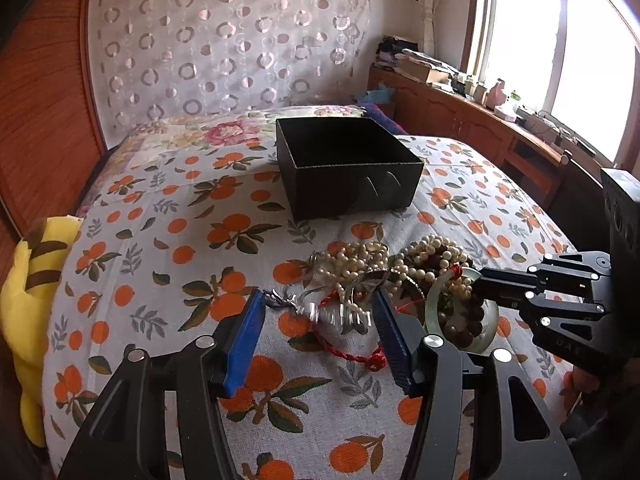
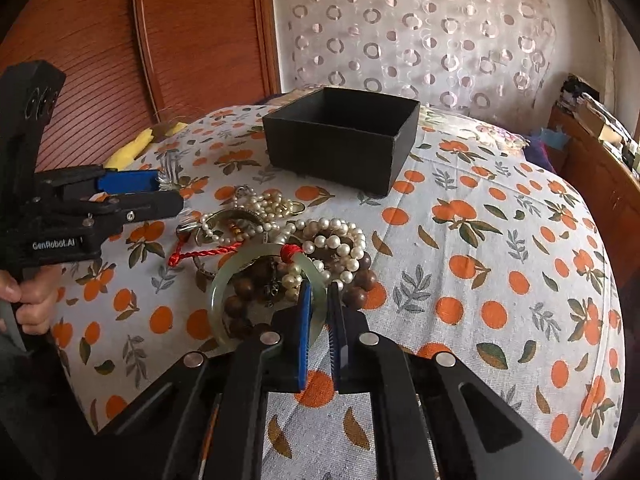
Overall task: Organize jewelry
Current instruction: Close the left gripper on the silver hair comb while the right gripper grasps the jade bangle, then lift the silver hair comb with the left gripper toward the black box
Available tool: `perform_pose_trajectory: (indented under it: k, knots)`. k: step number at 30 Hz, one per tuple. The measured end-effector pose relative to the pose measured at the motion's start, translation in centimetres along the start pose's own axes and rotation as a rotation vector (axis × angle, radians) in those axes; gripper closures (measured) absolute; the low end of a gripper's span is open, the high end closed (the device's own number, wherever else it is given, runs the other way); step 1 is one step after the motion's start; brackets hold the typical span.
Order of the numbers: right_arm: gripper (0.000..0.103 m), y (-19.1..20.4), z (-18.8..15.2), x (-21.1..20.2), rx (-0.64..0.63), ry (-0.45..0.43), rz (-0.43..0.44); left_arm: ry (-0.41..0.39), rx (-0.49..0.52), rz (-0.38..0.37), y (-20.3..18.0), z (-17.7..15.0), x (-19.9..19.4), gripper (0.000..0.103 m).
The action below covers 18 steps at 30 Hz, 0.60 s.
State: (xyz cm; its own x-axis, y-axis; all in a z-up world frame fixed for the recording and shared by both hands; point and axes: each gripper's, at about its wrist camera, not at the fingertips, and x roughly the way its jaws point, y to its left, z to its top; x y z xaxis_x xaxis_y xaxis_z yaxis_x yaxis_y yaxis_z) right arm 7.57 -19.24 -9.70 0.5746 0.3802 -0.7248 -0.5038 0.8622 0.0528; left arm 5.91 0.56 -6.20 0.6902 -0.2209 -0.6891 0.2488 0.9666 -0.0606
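A pile of jewelry (image 1: 384, 272) lies on the orange-print bedspread: pearl strands (image 2: 328, 240), brown wooden beads (image 2: 240, 292), a red cord (image 2: 208, 254), a silver piece (image 1: 332, 314) and a pale green jade bangle (image 2: 218, 288). An open, empty black box (image 1: 344, 164) stands behind the pile; it also shows in the right wrist view (image 2: 340, 136). My left gripper (image 1: 320, 304) is open, its blue pads on either side of the silver piece. My right gripper (image 2: 318, 288) is shut on the bangle's rim; it also shows in the left wrist view (image 1: 476, 284).
A yellow plush toy (image 1: 24, 304) lies at the bed's left edge. A wooden headboard (image 2: 180, 40) and a patterned curtain (image 1: 224, 40) stand behind the bed. A cluttered wooden cabinet (image 1: 480, 120) runs under the window at the right.
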Motion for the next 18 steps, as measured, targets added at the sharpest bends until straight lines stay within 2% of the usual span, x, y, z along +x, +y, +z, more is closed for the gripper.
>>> perform_pose_trajectory:
  k: [4,12,14,18]
  knots:
    - [0.094,0.1,0.0,0.0,-0.014,-0.009,0.003,-0.01,0.001,0.01,0.0,0.2,-0.2,0.055]
    - [0.094,0.1,0.1,-0.9,-0.014,-0.041,-0.004,0.037,0.001,0.005,0.1,-0.3,1.5,0.056]
    - [0.094,0.0,0.0,-0.9,-0.008,-0.041,-0.001,0.043,-0.004,0.007,0.3,-0.5,1.6,0.064]
    - [0.094,0.0,0.0,-1.0,-0.008,-0.041,-0.001,0.019,-0.002,0.009,0.4,-0.6,0.2,0.064]
